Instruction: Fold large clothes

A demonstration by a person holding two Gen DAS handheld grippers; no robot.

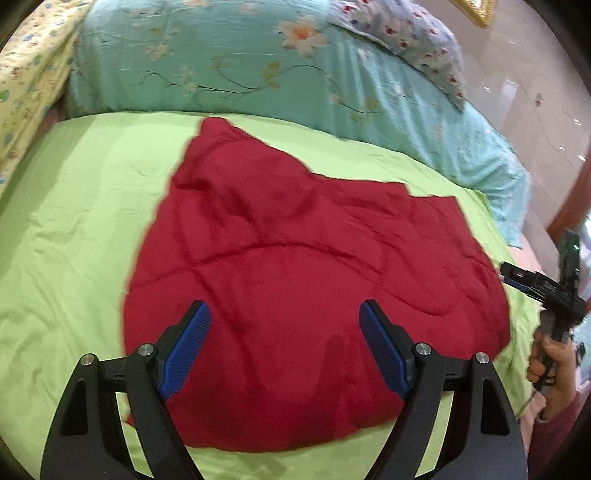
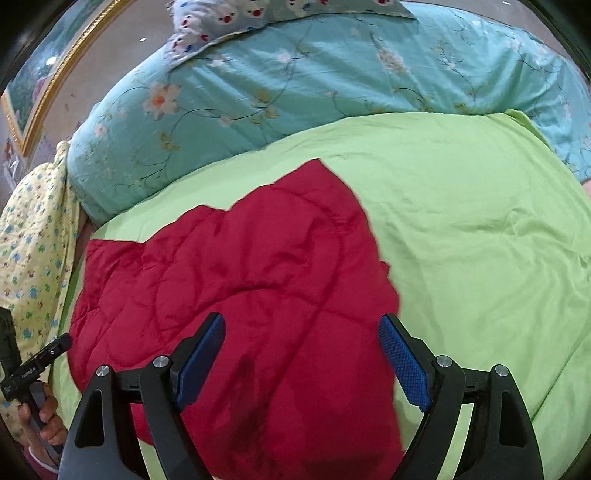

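Note:
A red quilted garment (image 1: 295, 258) lies spread and partly folded on a light green sheet (image 1: 81, 206). It also shows in the right wrist view (image 2: 258, 277), on the same green sheet (image 2: 480, 229). My left gripper (image 1: 284, 314) is open and empty, hovering above the garment's near part. My right gripper (image 2: 301, 325) is open and empty above the garment's near right part. The right gripper also shows at the right edge of the left wrist view (image 1: 506, 271), held in a hand. The left gripper shows at the left edge of the right wrist view (image 2: 62, 341).
A teal floral duvet (image 1: 229, 59) is bunched along the far side of the bed. A white flowered pillow (image 1: 413, 33) lies on it. A yellow patterned cloth (image 1: 26, 74) lies at the left. Shiny floor (image 1: 524, 85) lies beyond the bed.

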